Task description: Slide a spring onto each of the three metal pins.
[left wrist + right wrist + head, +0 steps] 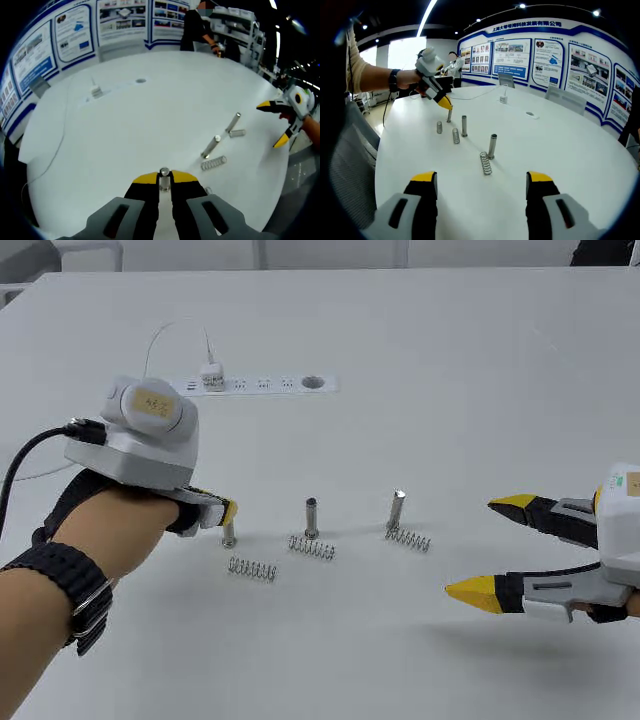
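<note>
**Desk layout.** Three metal pins stand upright in a row on the white desk [480, 370]: the left pin [229, 536], middle pin [311, 517] and right pin [396, 510], as seen in the head view. None of them carries a spring. One spring lies flat on the desk just in front of each pin: the left spring [251, 568], middle spring [312, 547] and right spring [408, 538]. The middle and right springs lie close to the bases of their pins, and the left spring lies slightly apart from its pin.

**Left tongs.** The left tongs [164, 176] are pressed in on the upper part of the left pin. In the left gripper view the pin head sits between the two yellow tips. The person's hand [120, 525], with a black strap at the wrist, holds the unit from behind.

**Right tongs.** The right tongs [492, 546] are spread wide and hold nothing. They hover above the desk, well to the right of the right pin, with their tips pointing towards the row.

**Background.** A recessed power strip [262, 384] sits farther back in the desk, with a white plug [213, 376] and its cable in it.
</note>
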